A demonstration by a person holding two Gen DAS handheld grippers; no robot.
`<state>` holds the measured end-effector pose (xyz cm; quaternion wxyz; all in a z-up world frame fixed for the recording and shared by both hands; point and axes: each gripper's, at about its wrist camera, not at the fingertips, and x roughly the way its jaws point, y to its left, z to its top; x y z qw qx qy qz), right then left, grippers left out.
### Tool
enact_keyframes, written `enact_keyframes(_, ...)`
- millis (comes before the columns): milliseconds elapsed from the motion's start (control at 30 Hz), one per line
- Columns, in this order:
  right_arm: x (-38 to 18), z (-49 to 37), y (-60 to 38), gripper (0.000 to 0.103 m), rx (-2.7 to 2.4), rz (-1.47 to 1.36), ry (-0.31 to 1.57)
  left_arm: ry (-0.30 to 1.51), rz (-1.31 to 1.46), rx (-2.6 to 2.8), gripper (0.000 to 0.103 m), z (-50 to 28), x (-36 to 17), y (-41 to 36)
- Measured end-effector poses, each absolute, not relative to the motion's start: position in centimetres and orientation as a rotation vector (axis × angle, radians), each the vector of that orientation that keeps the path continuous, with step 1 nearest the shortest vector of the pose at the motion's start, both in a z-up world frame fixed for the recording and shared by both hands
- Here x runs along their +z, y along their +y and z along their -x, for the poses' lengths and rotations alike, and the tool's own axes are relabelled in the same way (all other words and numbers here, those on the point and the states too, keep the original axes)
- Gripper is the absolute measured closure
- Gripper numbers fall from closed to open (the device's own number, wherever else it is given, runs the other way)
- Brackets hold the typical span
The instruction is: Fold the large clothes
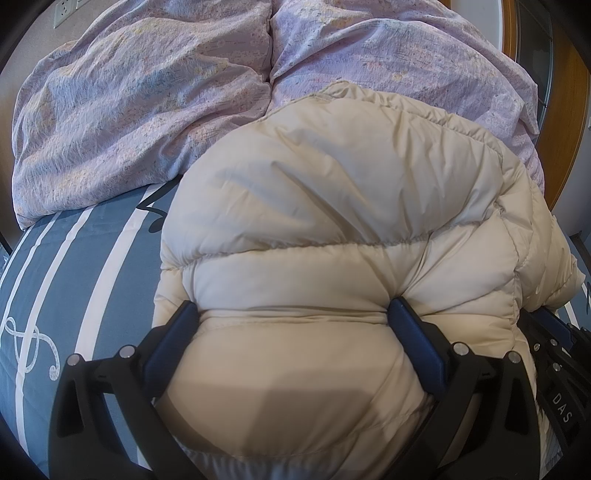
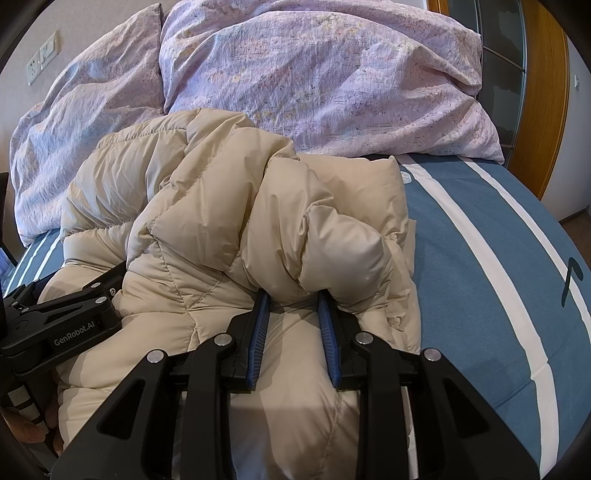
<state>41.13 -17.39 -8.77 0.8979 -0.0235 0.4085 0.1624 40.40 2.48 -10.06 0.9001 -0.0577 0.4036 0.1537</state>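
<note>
1. The cream puffer jacket (image 1: 332, 221) lies bunched on a blue bedsheet with white stripes (image 1: 55, 277), its near edge toward the cameras and its far edge against a lilac duvet (image 1: 129, 110) heaped across the far end of the bed.
2. Left gripper (image 1: 291, 314): its blue pads stand wide apart with a thick roll of jacket bulging between them and over them. The fabric dents where each pad meets it, so the claw is pinching the jacket's near edge. The pad faces themselves are buried in padding and cannot be seen.
3. Right gripper (image 2: 293, 302): the blue ribbed pads are narrowly spaced, and a fold of jacket runs between them. A puffy lump sits over the fingertips and hides them; the pads appear to pinch the fabric, though the contact at the tips is covered.
4. The lower part of the jacket in both views is cut off under the gripper bodies and shadowed.
5. Only the right wrist view shows the jacket's right side, crumpled into folds, with bare sheet to its right and a black music-note print (image 2: 570, 280) near the edge. It also shows the left gripper's body at the left.
6. Only the left wrist view shows the jacket's smooth quilted back and a white treble-clef print (image 1: 33, 343) on the sheet at left.
7. A wall socket (image 1: 64, 11) is partly cut off at the far left.
</note>
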Motion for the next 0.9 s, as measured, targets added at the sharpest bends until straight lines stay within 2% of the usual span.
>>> enact_keyframes(400, -8.6, -41.3, -17.3, 0.075, 0.338, 0.044, 0.850, 0.834, 0.124, 0.315, 0.002, -40.3, -9.9, 2.5)
enact_keyframes(600, -7.3, -40.5, -18.4, 0.072, 0.362, 0.016, 0.858, 0.839, 0.171, 0.258, 0.002, -37.8, -7.5, 3.8)
enact_keyframes(633, -6.9, -40.3, -18.9, 0.067, 0.369, -0.006, 0.866, 0.834, 0.177, 0.251, 0.002, -37.2, -7.0, 4.1)
enact_keyframes(700, -5.9, -39.6, -20.1, 0.047, 0.387, -0.067, 0.881, 0.828, 0.203, 0.234, 0.002, -36.1, -6.0, 5.3)
enact_keyframes(733, -5.5, -39.3, -20.6, 0.025, 0.386, -0.089, 0.886, 0.828, 0.227, 0.226, 0.002, -35.5, -5.5, 6.2)
enact_keyframes(767, -5.3, -39.2, -21.1, 0.014, 0.374, -0.099, 0.885, 0.833, 0.244, 0.224, 0.002, -35.0, -5.3, 6.8)
enact_keyframes(900, -5.0, -39.6, -22.1, 0.014, 0.362, -0.152, 0.917, 0.865, 0.320, 0.204, 0.002, -34.2, -5.3, 9.3)
